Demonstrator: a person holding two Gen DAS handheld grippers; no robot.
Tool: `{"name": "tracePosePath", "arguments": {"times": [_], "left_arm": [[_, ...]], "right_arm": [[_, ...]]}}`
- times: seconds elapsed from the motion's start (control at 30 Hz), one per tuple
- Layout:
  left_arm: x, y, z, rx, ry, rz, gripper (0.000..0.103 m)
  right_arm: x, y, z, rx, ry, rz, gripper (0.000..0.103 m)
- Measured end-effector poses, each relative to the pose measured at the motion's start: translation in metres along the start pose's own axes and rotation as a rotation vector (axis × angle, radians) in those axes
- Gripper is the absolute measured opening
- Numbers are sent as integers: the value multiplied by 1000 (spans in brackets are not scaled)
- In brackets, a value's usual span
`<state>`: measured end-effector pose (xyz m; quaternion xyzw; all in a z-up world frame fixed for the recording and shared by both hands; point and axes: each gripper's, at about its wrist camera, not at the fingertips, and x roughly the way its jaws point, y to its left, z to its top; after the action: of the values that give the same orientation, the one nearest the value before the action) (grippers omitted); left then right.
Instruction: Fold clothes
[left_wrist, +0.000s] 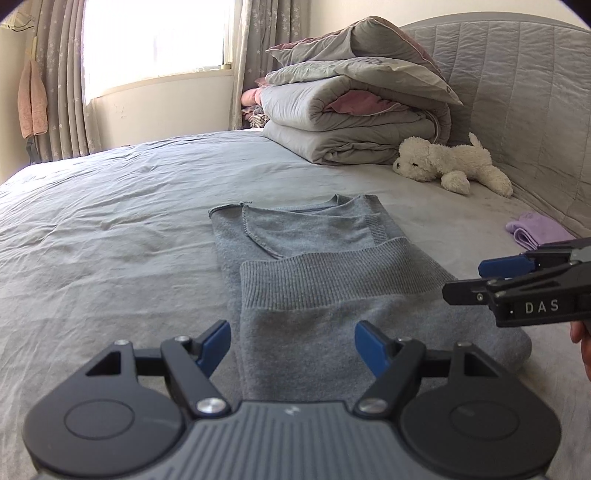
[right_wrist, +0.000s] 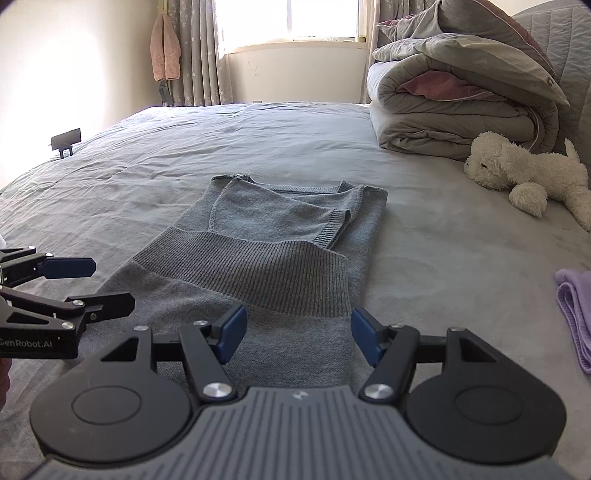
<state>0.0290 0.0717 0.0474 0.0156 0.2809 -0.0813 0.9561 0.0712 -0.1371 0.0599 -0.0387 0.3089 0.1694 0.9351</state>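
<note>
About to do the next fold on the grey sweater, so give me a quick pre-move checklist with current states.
1. Left gripper open, holding nothing: ok.
2. Right gripper open, holding nothing: ok.
3. Grey sweater flat on the bed, sleeves folded in, hem folded up: ok.
4. Fold edges even: cannot tell.
5. Plush dog apart from the sweater: ok.
6. Purple cloth apart from the sweater: ok.

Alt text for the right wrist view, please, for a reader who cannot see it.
A grey knit sweater lies partly folded on a grey bed, its ribbed hem turned up over the body. The open right gripper hovers at its near edge, the left gripper beside it. Folded duvets and a white plush dog sit behind.
</note>
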Motion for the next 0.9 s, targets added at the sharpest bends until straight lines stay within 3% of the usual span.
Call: {"name": "tracePosePath", "arguments": {"times": [0.5, 0.6, 0.73, 0.9], "left_arm": [[-22, 0, -16, 42, 16, -20, 76], [-15, -3, -25, 79, 67, 13, 76], [-10, 8, -33, 38, 112, 28, 76], [-13, 18, -34, 17, 126, 50, 77]], "right_arm": [[-23, 11, -12, -84, 33, 4, 67], [-22, 19, -18, -125, 65, 18, 67], [-10, 25, -28, -171, 170, -21, 70], [-11, 12, -29, -107, 199, -25, 74]]}}
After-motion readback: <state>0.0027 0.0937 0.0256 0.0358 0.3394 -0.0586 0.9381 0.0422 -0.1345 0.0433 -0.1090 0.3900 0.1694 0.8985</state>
